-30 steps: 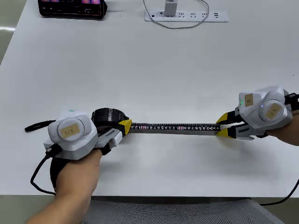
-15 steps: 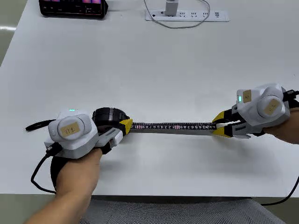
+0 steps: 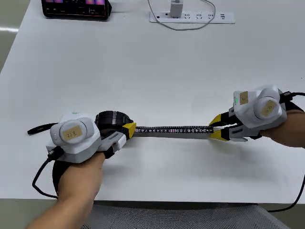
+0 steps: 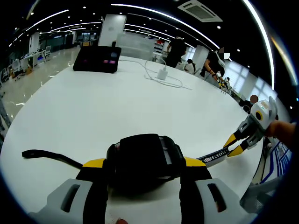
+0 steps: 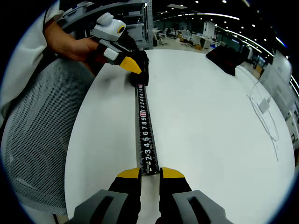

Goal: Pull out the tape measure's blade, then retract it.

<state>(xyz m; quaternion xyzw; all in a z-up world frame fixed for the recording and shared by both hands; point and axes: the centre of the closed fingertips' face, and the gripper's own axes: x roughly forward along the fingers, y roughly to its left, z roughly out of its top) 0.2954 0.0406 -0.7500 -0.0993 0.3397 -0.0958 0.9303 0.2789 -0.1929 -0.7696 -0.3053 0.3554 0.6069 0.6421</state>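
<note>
Head view looks steeply down on the white surface from above and behind the fingers; left gripper view, close behind its own fingers, faces along the tape blade; right gripper view faces back along it; all three share the blade.

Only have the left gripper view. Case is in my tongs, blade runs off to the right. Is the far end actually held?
Observer: Yes. In the right gripper view, the right gripper has its tongs closed against both edges of the blade at its tip.
Operator: Which way up is the blade?
Observer: Markings up. The low digits, 2 3 4, read nearest the right gripper, and the blade runs straight back to the tape measure.
</note>
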